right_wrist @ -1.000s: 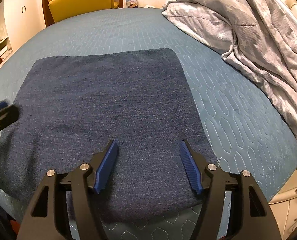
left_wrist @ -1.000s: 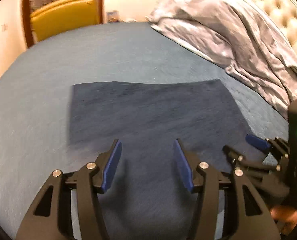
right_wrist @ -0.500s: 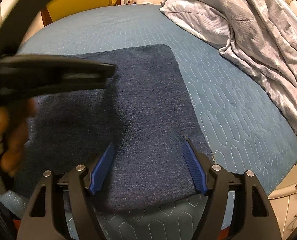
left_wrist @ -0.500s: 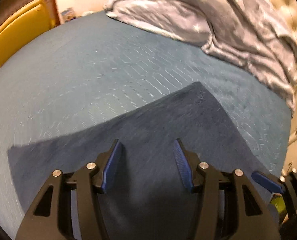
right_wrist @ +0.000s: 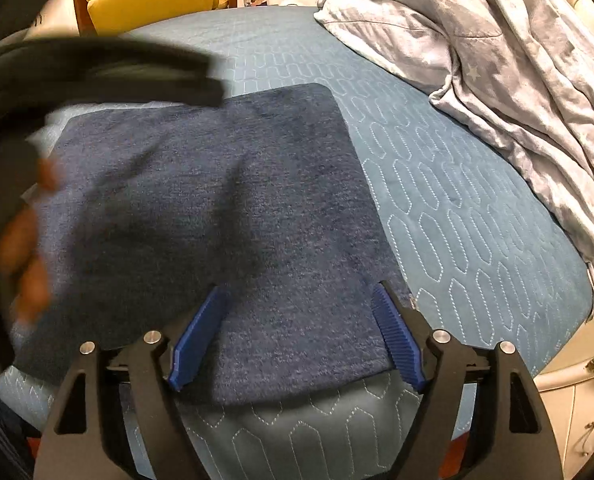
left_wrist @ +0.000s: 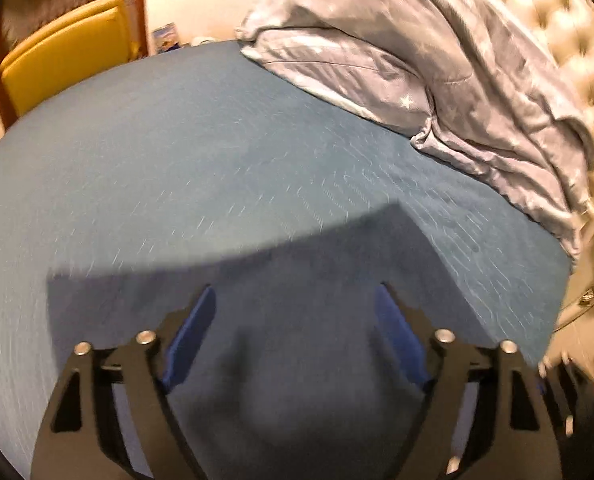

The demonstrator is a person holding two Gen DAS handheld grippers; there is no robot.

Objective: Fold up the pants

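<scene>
The folded pants (right_wrist: 225, 216) lie flat on the blue quilted bed (right_wrist: 457, 216) as a dark navy rectangle, their near edge close to the bed's front edge. In the right wrist view the right gripper (right_wrist: 299, 332) hovers over that near edge with its blue fingers (right_wrist: 397, 344) spread wide. Its jaws have just been opening, and nothing is clamped: the cloth lies beneath and between the fingers, and the right finger sits just at the pants' right border. To the left of these fingers, a blurred black tool body and the person's hand (right_wrist: 25, 248) cover the left part of the pants.

In the left wrist view, which is blurred, the left gripper (left_wrist: 295, 328) also stands wide over the pants (left_wrist: 305, 280), its jaws having just been opening, with no fabric pinched. Beyond its fingers (left_wrist: 189, 336) the far edge of the pants meets bare bedspread. A rumpled grey star-print duvet (left_wrist: 437, 64) lies far ahead and right of the fingers, and a yellow chair (left_wrist: 65, 52) stands far ahead to the left.
</scene>
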